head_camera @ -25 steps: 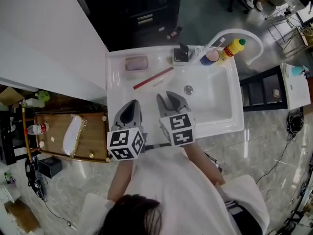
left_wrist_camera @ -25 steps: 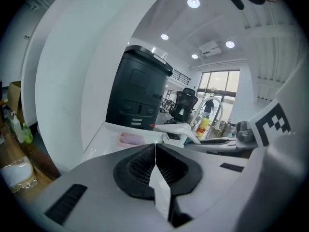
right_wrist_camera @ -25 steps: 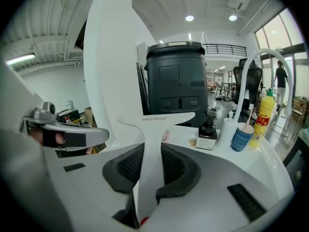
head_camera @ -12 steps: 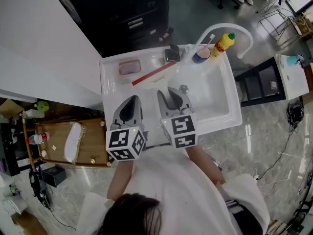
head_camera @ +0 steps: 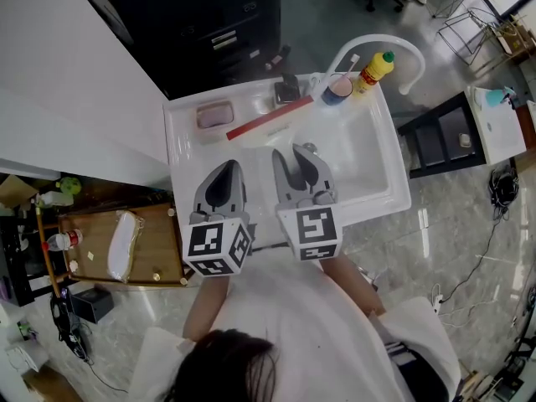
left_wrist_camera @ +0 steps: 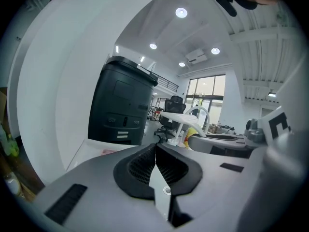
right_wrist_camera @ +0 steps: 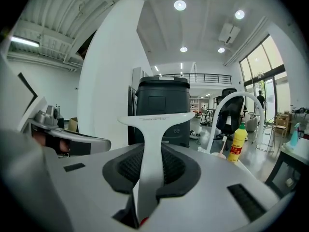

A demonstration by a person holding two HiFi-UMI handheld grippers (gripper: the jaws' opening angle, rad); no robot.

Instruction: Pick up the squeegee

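The squeegee has a red blade (head_camera: 270, 118) on a white T-shaped head and a white handle (right_wrist_camera: 150, 144). My right gripper (head_camera: 295, 153) is shut on that handle, and the head (right_wrist_camera: 157, 119) sticks out level in front of the jaws. In the head view the blade hangs over the back ledge of the white sink (head_camera: 381, 195). My left gripper (head_camera: 222, 172) hovers beside it over the sink's left front edge. Its jaws (left_wrist_camera: 155, 151) are shut with nothing between them.
A pink soap dish (head_camera: 214, 115), a black fitting (head_camera: 287, 90), a cup with a toothbrush (head_camera: 338, 88) and a yellow bottle (head_camera: 374, 69) line the sink's back. A white curved pipe (head_camera: 404, 50) arches behind them. A wooden tray (head_camera: 94, 245) lies left; a black cabinet (head_camera: 209, 23) stands behind.
Both grippers have risen above the sink. The squeegee went up with the right gripper, and its blade now sits further toward the sink's back ledge.
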